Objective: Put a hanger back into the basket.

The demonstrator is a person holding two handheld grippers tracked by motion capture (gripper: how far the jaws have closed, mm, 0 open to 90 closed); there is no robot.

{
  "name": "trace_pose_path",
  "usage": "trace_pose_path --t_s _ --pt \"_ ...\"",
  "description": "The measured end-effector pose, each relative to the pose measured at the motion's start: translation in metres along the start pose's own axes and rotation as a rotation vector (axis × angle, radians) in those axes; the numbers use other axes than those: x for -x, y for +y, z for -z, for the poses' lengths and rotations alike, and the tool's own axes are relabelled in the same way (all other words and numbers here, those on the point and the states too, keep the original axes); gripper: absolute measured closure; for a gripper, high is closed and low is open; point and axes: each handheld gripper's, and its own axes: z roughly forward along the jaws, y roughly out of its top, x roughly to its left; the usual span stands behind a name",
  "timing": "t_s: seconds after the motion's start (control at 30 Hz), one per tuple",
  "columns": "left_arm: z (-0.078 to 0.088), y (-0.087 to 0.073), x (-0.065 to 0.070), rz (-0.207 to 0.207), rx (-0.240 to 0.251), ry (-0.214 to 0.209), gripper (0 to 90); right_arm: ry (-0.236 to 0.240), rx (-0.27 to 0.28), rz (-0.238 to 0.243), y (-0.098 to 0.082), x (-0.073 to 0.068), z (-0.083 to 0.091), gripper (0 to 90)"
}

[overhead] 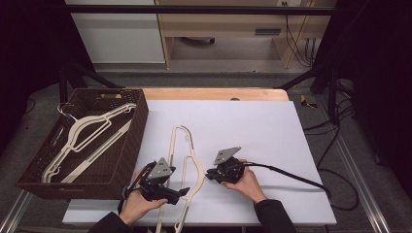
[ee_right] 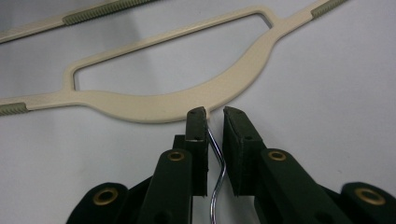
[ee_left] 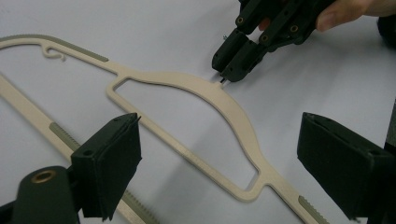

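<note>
Cream hanger (overhead: 187, 162): flat on the white worktop (overhead: 252, 131), just right of the brown basket (overhead: 124, 155); long axis runs away from the person, and its thin metal hook (ee_right: 215, 158) leaves the arched shoulder on the side away from the basket.

Left hand-held gripper (overhead: 180, 192): nearest the person, low at the hanger's near end, between the basket and the hanger's shoulder. Jaws stand wide apart, one on each side of the hanger's lower bar and shoulder, with nothing pressed between them.

Right hand-held gripper (overhead: 209, 174): just beyond, on the hanger's far side from the basket, its tips at the hanger's arch. Jaws drawn almost together around the metal hook; a sliver of gap shows beside the wire, so a firm clamp cannot be confirmed.

Brown basket: at the worktop's left edge, holding more cream hangers (overhead: 82, 133).
</note>
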Motion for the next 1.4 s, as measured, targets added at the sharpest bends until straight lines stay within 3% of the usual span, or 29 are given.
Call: trace_pose_path --t_s 0.27,0.5,0.73,0.83,0.93,1.03,1.17,1.3,1.4 --pt "-0.001 0.000 0.001 0.003 -0.004 -0.009 13.6 0.009 0.011 0.056 -0.002 0.000 -0.001 87.5" --pt "-0.013 0.007 0.007 0.006 -0.044 -0.018 14.7 0.041 0.015 0.039 0.002 0.003 0.005 88.6" --pt "-0.039 0.013 0.020 -0.014 -0.118 -0.035 18.4 0.041 0.059 0.024 0.010 0.001 0.025 90.0" --pt "-0.039 0.014 0.021 -0.022 -0.118 -0.037 18.8 0.034 0.049 0.038 0.008 0.000 0.023 90.0" --pt "-0.032 0.012 0.018 -0.003 -0.091 -0.028 18.7 0.032 0.046 0.023 0.005 0.001 0.016 90.0" --pt "-0.028 0.009 0.015 0.007 -0.074 -0.018 18.7 -0.006 0.028 0.000 0.002 0.001 0.012 81.0" --pt "-0.026 0.008 0.013 0.011 -0.065 -0.016 18.2 -0.009 -0.012 -0.017 -0.003 -0.002 0.008 75.2" --pt "-0.027 0.008 0.013 0.004 -0.072 -0.023 18.1 -0.043 -0.005 0.012 -0.006 -0.008 0.005 84.1" --pt "-0.029 0.009 0.014 0.007 -0.070 -0.029 18.1 -0.015 0.021 0.024 -0.010 -0.005 0.005 87.0"
